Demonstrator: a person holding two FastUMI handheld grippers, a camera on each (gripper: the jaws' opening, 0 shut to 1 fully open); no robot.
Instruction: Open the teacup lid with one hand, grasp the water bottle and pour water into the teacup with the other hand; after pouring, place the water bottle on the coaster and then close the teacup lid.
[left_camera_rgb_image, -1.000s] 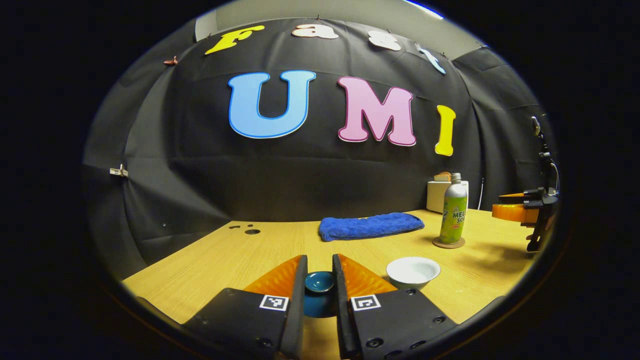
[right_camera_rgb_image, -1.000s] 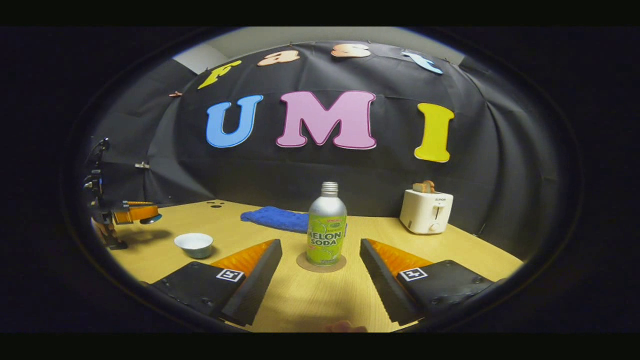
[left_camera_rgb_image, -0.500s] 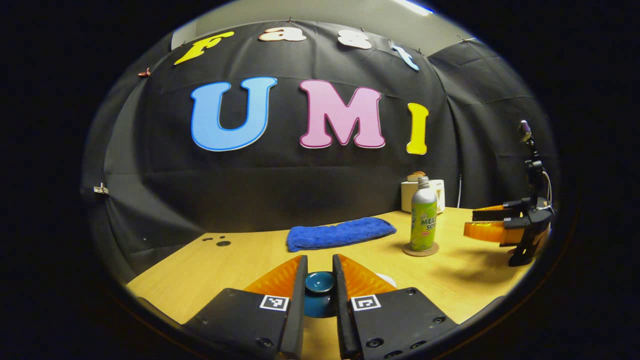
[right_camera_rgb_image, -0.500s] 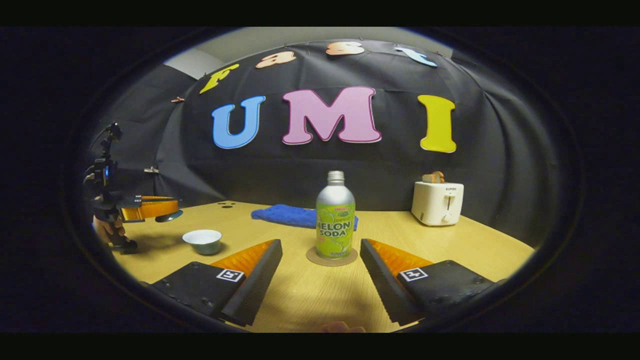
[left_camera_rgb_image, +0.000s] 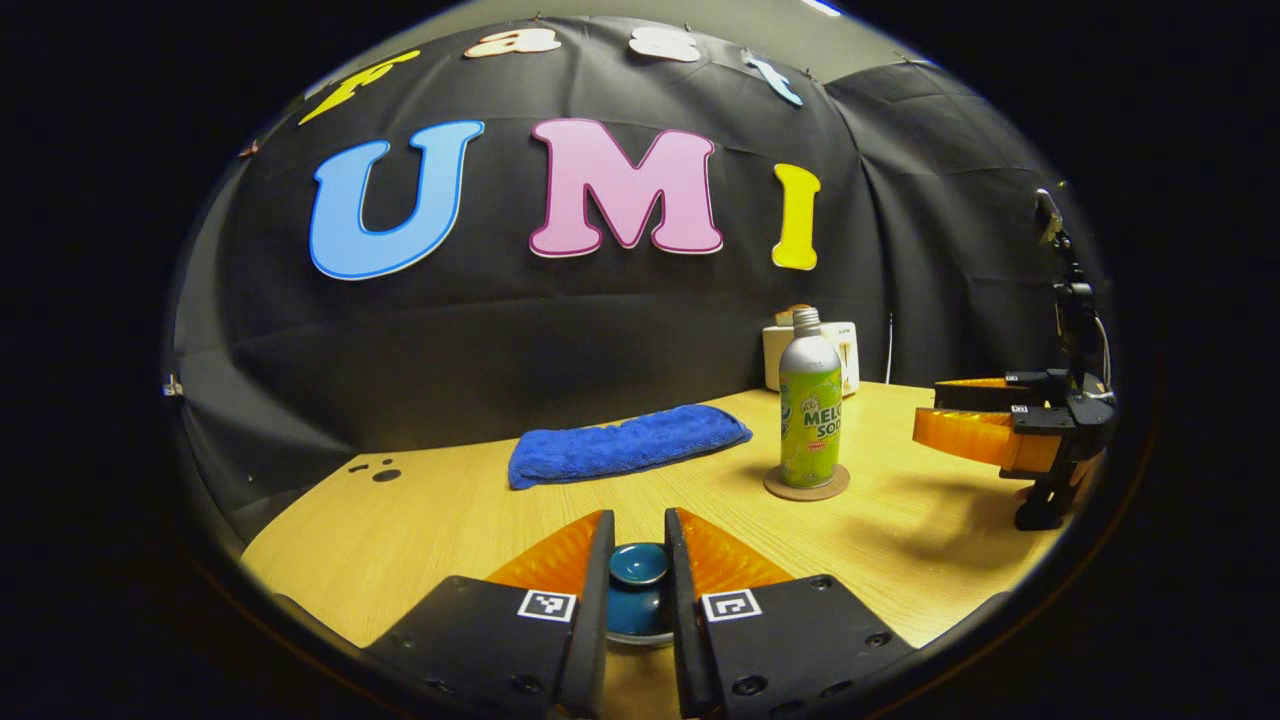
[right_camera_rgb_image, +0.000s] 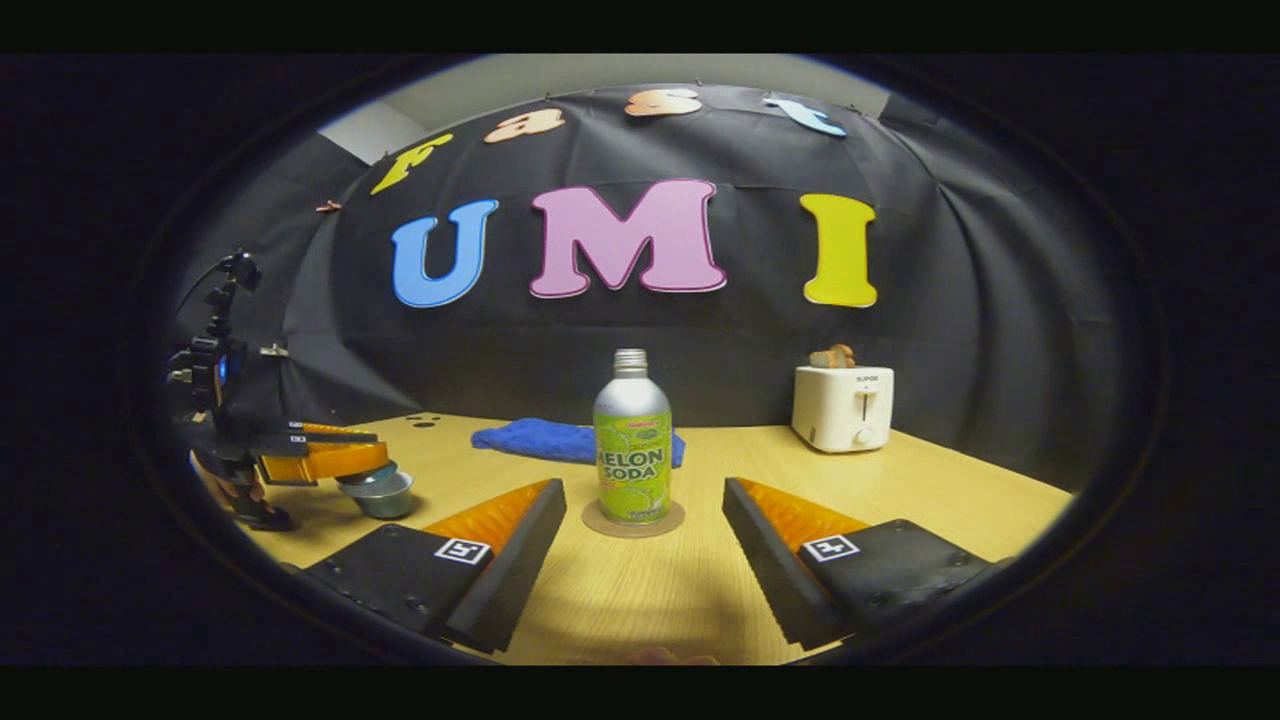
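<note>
My left gripper is shut on the knob of the dark blue teacup lid. In the right gripper view, that left gripper holds the lid low over the white teacup at the left; whether lid and cup touch, I cannot tell. The green and silver water bottle stands upright on a round coaster. My right gripper is open, just short of the bottle, one finger to each side. The left gripper view shows the bottle with the right gripper to its right.
A folded blue towel lies at the back of the wooden table. A white toaster stands at the back right near the wall. A hand holds the left gripper's handle at the table's left edge.
My left gripper carried the lid over the teacup and lowered it; the cup has passed under it in the left gripper view. The right gripper stayed open near the bottle.
</note>
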